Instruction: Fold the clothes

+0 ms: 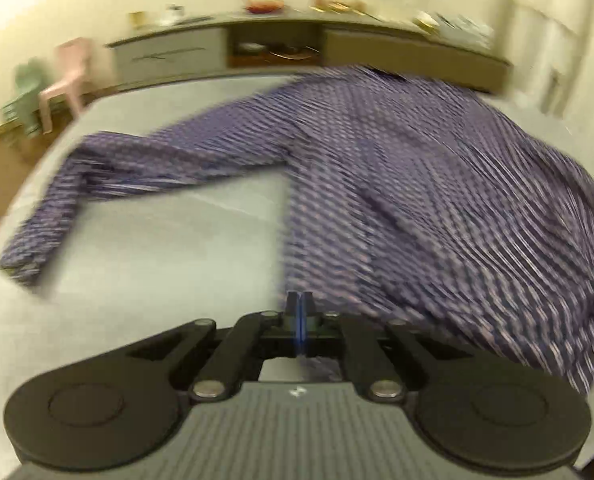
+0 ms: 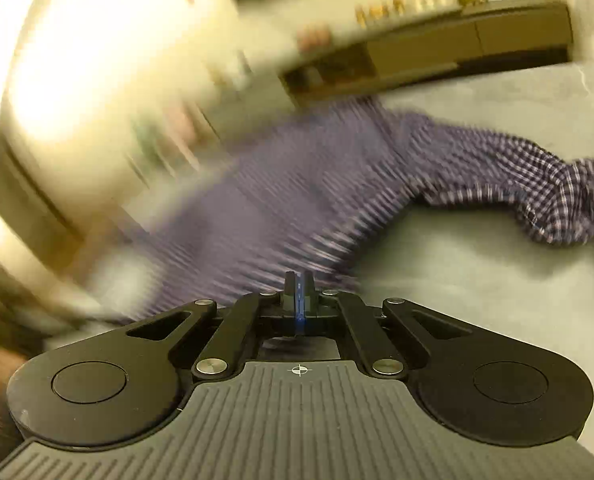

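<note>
grey counter (image 1: 157, 248) carries a purple checked shirt (image 1: 397, 168), one sleeve stretched left. left hand-held gripper (image 1: 299, 300) is pressed together at the shirt's near edge; right hand-held gripper (image 2: 299, 280) is likewise together at the blurred cloth.

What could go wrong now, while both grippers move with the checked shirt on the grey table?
1. Both views are motion-blurred, so the move looks fast; the purple checked shirt could slip from the shut left gripper or right gripper, if they hold its hem at all.
2. One sleeve lies near the grey table edge and may slide off.
3. The other sleeve is bunched, so a fold may trap wrinkles.
</note>
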Tool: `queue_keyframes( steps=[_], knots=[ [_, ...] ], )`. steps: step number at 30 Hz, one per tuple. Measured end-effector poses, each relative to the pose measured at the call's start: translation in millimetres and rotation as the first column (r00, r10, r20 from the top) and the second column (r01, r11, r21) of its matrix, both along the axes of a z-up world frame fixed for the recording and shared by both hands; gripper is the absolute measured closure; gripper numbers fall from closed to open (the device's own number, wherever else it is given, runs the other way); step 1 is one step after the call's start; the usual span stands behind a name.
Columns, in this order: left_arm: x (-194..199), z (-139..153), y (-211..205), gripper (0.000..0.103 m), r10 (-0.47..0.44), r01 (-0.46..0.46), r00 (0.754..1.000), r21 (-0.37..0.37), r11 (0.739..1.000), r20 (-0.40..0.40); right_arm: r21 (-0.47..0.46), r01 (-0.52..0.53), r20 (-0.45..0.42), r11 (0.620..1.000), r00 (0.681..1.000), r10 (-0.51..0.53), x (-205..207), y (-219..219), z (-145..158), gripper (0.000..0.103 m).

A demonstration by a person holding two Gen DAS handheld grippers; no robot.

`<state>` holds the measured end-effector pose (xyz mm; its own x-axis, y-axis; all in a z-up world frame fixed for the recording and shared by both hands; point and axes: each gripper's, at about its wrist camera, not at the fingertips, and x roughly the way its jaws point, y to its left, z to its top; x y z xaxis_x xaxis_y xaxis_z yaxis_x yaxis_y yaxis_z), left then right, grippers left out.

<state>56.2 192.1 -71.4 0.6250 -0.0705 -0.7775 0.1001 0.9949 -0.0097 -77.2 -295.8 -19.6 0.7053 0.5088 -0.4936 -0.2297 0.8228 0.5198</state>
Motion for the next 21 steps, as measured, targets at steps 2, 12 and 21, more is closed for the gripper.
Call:
queue_keyframes(
  steps=[2, 12, 21],
  knots=[
    [3, 6, 10, 0.097, -0.006, 0.005, 1.000, -0.021, 1.000, -0.023, 0.007, 0.069, 0.043, 0.998, 0.997, -0.069, -36, -16, 13, 0.103],
    [-111, 4, -119, 0.032, -0.596, 0.589, 0.801, 0.107, 0.801, 0.059, -0.250, 0.043, -0.066, 0.967, 0.996, -0.062, -9, 7, -36, 0.018],
    [-85, -55, -213, 0.062, -0.673, 0.638, 0.738, 0.269, 0.722, 0.056, -0.210, -0.023, -0.254, 0.977, 0.967, -0.032, 78, 31, -83, 0.102]
  ],
)
